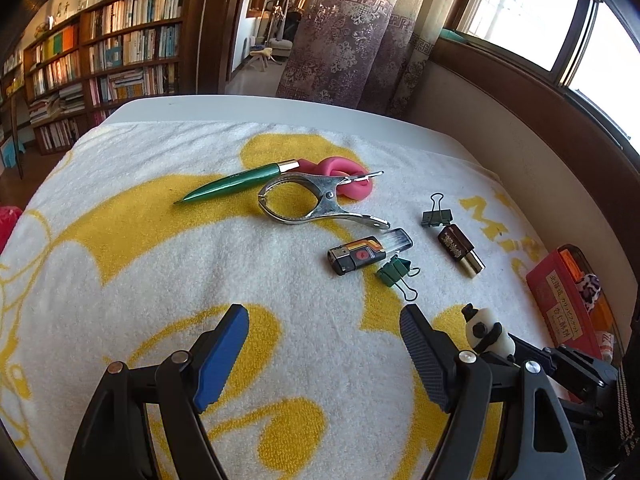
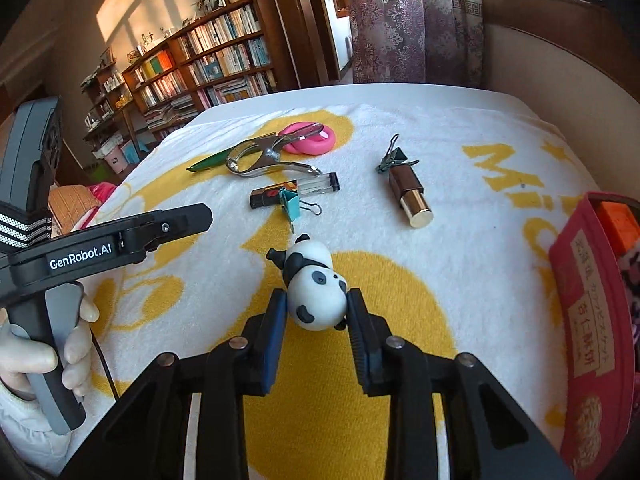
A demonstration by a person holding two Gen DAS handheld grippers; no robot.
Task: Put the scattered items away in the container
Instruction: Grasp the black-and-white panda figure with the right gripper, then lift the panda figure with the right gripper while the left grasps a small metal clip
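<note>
Bare towel (image 1: pixel 160 280) lies under the wide left tool (image 1: pixel 324 344). The right tool (image 2: pixel 316 308) grips the panda (image 2: pixel 316 296). The red box (image 2: pixel 592 344) at the desk's right edge holds an orange item (image 2: pixel 616 220).

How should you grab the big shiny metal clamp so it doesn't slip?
Probably by the two long handles of the metal clamp, where they narrow together, with the hand-held gripper coming down from above. It lies flat on the towel, so its thin edges face sideways. The round ring end is wide and hollow, and the pink ring crowds the far handle.
</note>
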